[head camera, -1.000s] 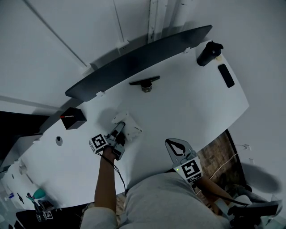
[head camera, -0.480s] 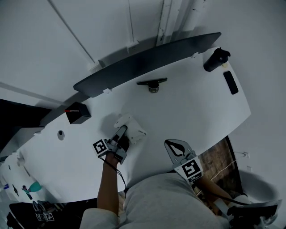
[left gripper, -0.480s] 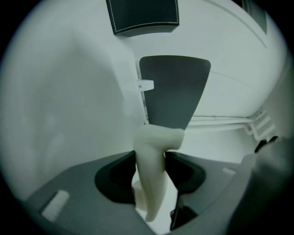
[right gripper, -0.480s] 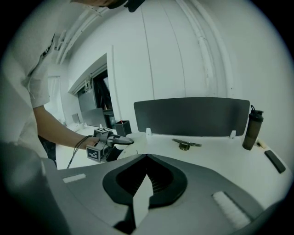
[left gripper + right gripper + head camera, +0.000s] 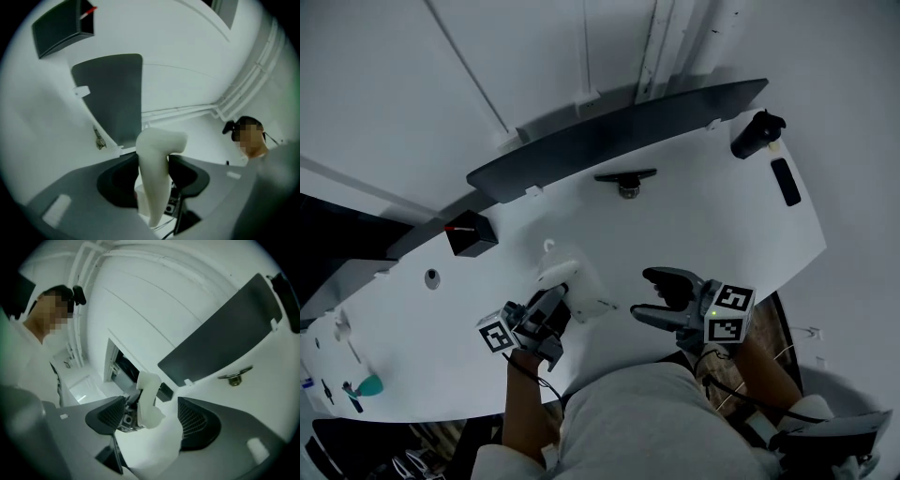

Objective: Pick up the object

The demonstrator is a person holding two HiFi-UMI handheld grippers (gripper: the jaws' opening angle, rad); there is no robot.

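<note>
The object is a white, bent moulded piece [image 5: 574, 286]. It hangs above the white desk [image 5: 703, 216], and my left gripper [image 5: 555, 302] is shut on its lower part. In the left gripper view the white piece [image 5: 157, 159] stands upright, and the left gripper [image 5: 153, 176] has both pads pressed on it after its jaws closed a little. My right gripper [image 5: 642, 293] points left at the piece from a short way off. Its jaws have just been opening and stand wide with nothing gripped. In the right gripper view the white piece [image 5: 147, 401] lies ahead of the right gripper [image 5: 152, 420].
A long dark panel [image 5: 619, 127] runs along the desk's far edge, with a black stand [image 5: 625, 178] before it. A black box [image 5: 472, 234] sits at the left. A black bottle [image 5: 757, 134] and a flat black slab [image 5: 786, 181] are at the far right.
My left gripper has lifted the white piece off the desk. My right gripper has risen, swung round to point left, and gone from shut to wide open.
</note>
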